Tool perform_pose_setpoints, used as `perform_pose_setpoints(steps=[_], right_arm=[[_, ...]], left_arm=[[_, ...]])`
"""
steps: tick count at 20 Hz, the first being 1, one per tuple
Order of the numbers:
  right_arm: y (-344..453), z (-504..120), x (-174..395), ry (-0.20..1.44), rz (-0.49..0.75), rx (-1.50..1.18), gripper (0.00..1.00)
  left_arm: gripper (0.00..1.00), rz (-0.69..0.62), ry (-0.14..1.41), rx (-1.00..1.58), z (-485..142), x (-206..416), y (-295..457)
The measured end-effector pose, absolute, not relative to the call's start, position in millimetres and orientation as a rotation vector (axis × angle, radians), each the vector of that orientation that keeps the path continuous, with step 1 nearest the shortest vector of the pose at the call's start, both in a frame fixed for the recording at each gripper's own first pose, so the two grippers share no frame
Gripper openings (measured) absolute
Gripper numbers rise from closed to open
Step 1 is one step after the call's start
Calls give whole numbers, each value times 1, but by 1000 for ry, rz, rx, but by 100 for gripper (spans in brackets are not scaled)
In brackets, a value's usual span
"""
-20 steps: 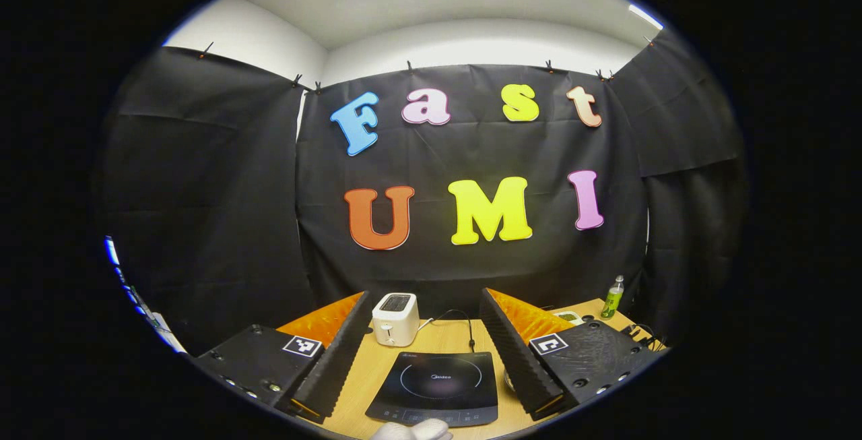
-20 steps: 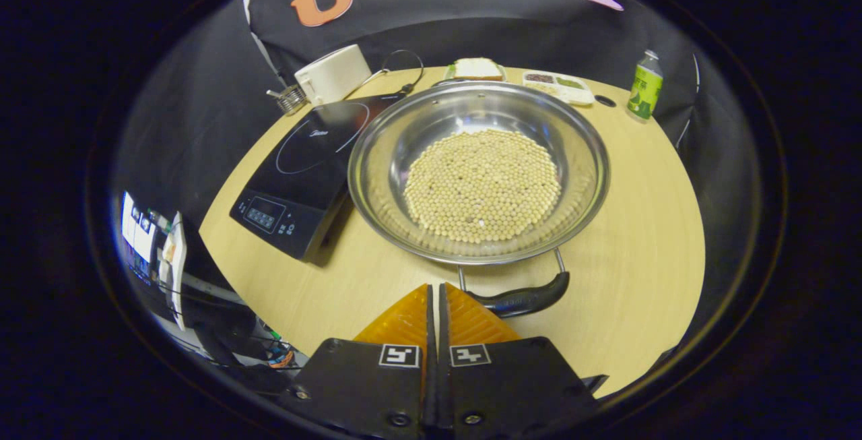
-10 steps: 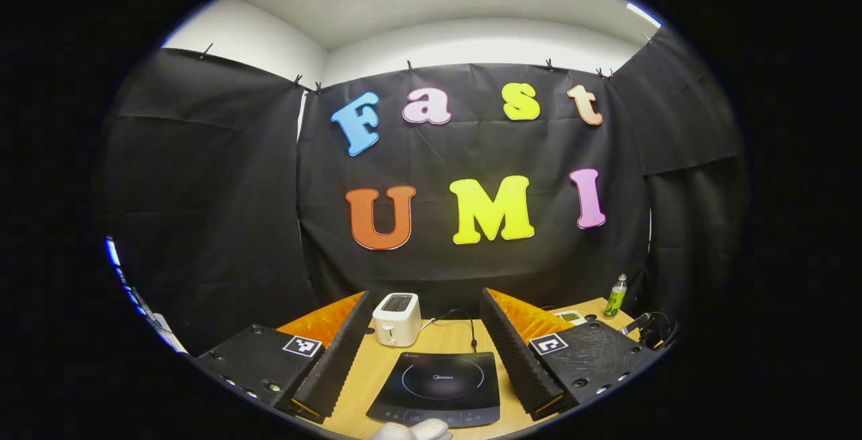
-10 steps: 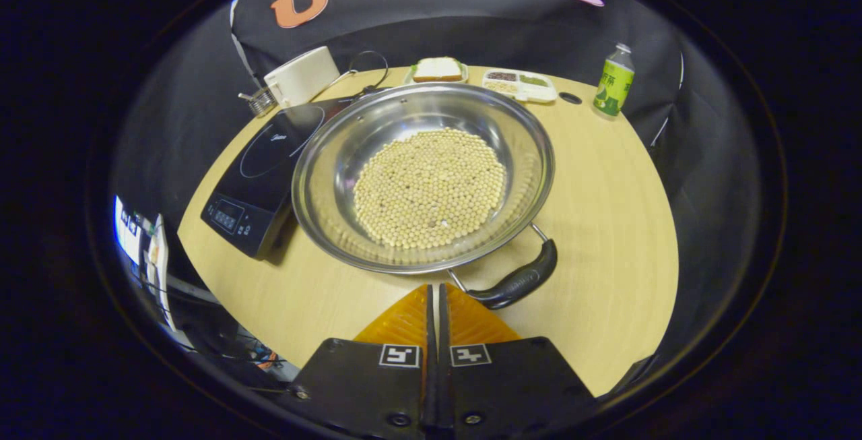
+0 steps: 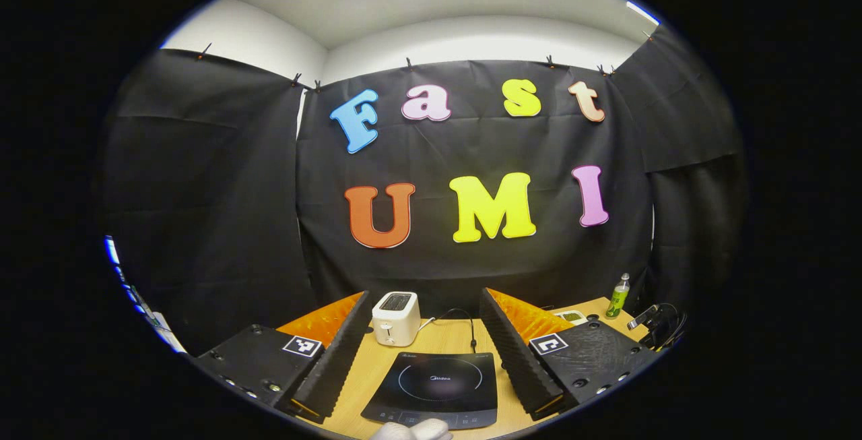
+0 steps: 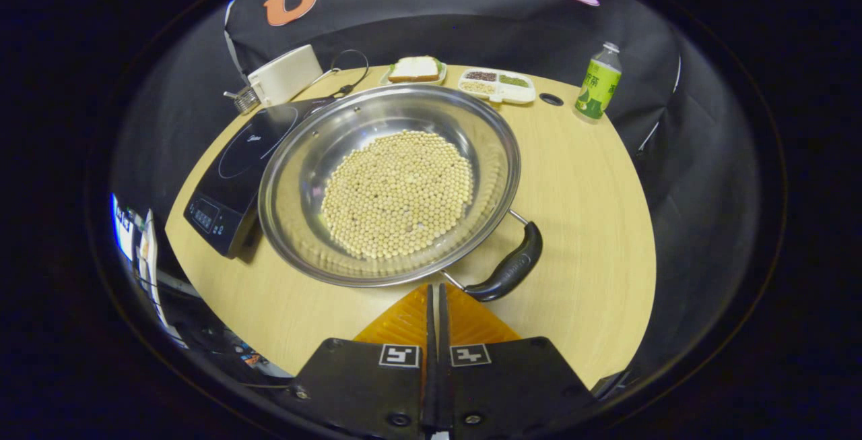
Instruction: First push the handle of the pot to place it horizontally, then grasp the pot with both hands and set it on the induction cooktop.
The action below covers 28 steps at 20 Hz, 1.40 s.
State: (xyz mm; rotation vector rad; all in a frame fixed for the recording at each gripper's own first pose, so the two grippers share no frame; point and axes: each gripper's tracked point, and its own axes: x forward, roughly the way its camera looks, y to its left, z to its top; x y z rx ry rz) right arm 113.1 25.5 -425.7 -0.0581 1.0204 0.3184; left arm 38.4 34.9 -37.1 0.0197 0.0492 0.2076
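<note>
Over the last second the pot [image 6: 389, 184] has slid left across the right gripper view and its black handle [image 6: 506, 270] has swung from lying across the near rim to slanting off to the right — most likely the camera shifting as the right gripper [image 6: 435, 305] moves, though the pot itself may have turned a little. The right gripper's jaws are pressed together, tips just short of the handle's near end and the rim; contact I cannot confirm. By my reading the handle-push is the step in hand. The pot, its bottom covered with pale beans, sits on the bench [image 6: 592, 224] touching or just beside the induction cooktop [image 6: 236, 170], not yet on it. In the left gripper view the left gripper [image 5: 425, 332] hovers with jaws spread, framing the cooktop. The cooktop carries a small brand mark, too small to read surely; the green bottle [image 6: 597, 81] has a label I leave unread.
</note>
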Motion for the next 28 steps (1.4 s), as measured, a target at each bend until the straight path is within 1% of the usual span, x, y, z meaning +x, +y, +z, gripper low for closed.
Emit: perform_pose_setpoints(steps=[11,12,14,15,17,18,19,20,21,22,24,26,27,28], right_arm=[[-6,-430,157,1034,344,-159,4],[-10,-430,160,1031,354,-182,0],[-17,-431,170,1028,369,-221,1],[-20,-431,173,1026,378,-237,4],[-27,-431,181,1021,393,-262,4],[-30,-431,185,1020,402,-272,0],[-32,-431,188,1019,411,-282,1],[-34,-431,191,1019,422,-291,4],[-36,-431,193,1018,430,-301,0],[-37,-430,196,1016,436,-310,0],[-41,-430,200,1010,447,-327,4],[-43,-430,206,1005,455,-336,4],[-44,-430,208,1002,462,-341,0],[-45,-430,210,1000,468,-346,0]], left_arm=[[96,265,84,26,-49,54,21],[96,272,88,26,-51,55,19],[96,287,98,23,-54,59,14],[96,295,104,21,-56,60,13],[96,313,109,16,-56,61,9],[96,321,111,16,-57,60,6],[96,329,113,14,-57,60,4],[96,335,114,13,-57,60,0],[96,343,113,14,-57,61,-1],[96,350,118,15,-58,61,-4],[96,361,120,14,-58,58,-9],[96,369,125,15,-60,57,-13],[96,372,129,17,-60,57,-15],[96,375,134,19,-61,56,-16]])
